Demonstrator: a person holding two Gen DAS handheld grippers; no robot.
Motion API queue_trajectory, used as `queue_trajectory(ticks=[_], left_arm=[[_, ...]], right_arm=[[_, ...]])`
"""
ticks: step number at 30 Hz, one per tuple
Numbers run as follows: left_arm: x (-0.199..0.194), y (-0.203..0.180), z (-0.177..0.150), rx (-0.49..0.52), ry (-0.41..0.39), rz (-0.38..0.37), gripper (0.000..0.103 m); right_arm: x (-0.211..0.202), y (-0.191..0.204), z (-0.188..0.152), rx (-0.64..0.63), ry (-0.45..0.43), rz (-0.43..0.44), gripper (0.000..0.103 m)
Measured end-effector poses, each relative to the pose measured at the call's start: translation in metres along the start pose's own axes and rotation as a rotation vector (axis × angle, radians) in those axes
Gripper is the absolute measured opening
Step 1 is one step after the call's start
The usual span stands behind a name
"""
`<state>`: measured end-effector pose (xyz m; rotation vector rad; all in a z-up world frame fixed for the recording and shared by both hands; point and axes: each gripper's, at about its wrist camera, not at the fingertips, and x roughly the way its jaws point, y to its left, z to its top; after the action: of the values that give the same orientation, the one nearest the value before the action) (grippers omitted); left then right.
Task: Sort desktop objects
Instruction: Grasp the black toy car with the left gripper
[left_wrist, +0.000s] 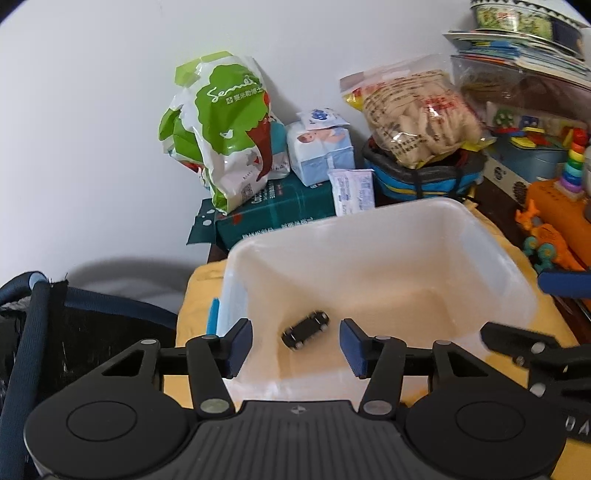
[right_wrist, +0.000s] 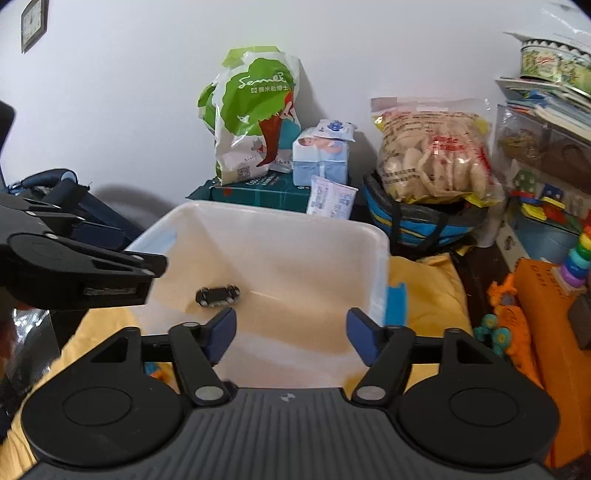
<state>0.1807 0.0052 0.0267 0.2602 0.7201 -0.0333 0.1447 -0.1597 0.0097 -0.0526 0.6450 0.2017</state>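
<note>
A translucent white plastic bin (left_wrist: 480, 236) (right_wrist: 376, 236) stands on a yellow cloth. Inside it, on the bottom, lies a small black toy car (left_wrist: 305, 329) (right_wrist: 218, 294). My left gripper (left_wrist: 295, 341) hovers over the bin's near rim, open, with nothing between its blue pads; the car lies beyond them. My right gripper (right_wrist: 291, 334) is also open over the near rim and holds nothing. The right gripper's side shows at the right edge of the left wrist view, and the left gripper's side at the left of the right wrist view.
Behind the bin sit a green-and-white bag (left_wrist: 221, 133), a blue tissue pack (left_wrist: 319, 151), a dark green box (left_wrist: 280, 214) and a snack bag (left_wrist: 417, 114) on a blue basket. Orange toys (left_wrist: 546, 236) and a ring stacker (left_wrist: 574, 162) crowd the right. A dark chair (left_wrist: 33, 332) stands left.
</note>
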Motion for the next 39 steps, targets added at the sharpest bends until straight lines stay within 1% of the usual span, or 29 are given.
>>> queue_trajectory(ticks=[3,9,13,16,18,22,25,27,30,32,34,36,39], left_arm=[[-0.010,-0.002,-0.021,-0.010,0.024,-0.032,0.058],[-0.007,-0.022,-0.070,0.046,0.125,-0.077,0.058],[0.002,-0.039,-0.102,0.049,0.222,-0.136,0.058],[0.010,-0.050,-0.118,0.030,0.287,-0.177,0.058],[0.015,-0.056,-0.127,0.018,0.317,-0.191,0.058],[0.023,-0.065,-0.138,0.031,0.344,-0.181,0.059],[0.024,-0.067,-0.138,0.022,0.331,-0.189,0.059],[0.026,-0.068,-0.136,0.004,0.345,-0.198,0.058],[0.027,-0.070,-0.134,-0.029,0.355,-0.234,0.058],[0.030,-0.073,-0.135,-0.021,0.360,-0.226,0.058],[0.035,-0.073,-0.137,-0.027,0.371,-0.227,0.054],[0.040,-0.071,-0.139,-0.033,0.378,-0.235,0.033],[0.039,-0.068,-0.140,-0.009,0.372,-0.232,0.033]], right_arm=[[-0.012,-0.007,-0.016,0.021,0.017,0.003,0.071],[-0.015,-0.015,-0.054,0.044,0.100,0.000,0.071],[-0.014,-0.013,-0.079,0.023,0.158,0.011,0.068],[-0.014,-0.010,-0.094,-0.014,0.187,0.017,0.068],[-0.016,-0.009,-0.101,-0.031,0.195,0.022,0.068],[-0.018,-0.012,-0.109,-0.015,0.206,0.026,0.068],[-0.020,-0.015,-0.112,-0.007,0.205,0.025,0.068],[-0.021,-0.017,-0.113,-0.008,0.205,0.022,0.068],[-0.021,-0.019,-0.113,-0.005,0.203,0.017,0.068],[-0.021,-0.021,-0.113,0.002,0.203,0.015,0.068],[-0.019,-0.022,-0.114,0.005,0.206,0.015,0.068],[-0.018,-0.022,-0.113,0.002,0.207,0.020,0.068],[-0.013,-0.018,-0.113,-0.022,0.214,0.043,0.068]])
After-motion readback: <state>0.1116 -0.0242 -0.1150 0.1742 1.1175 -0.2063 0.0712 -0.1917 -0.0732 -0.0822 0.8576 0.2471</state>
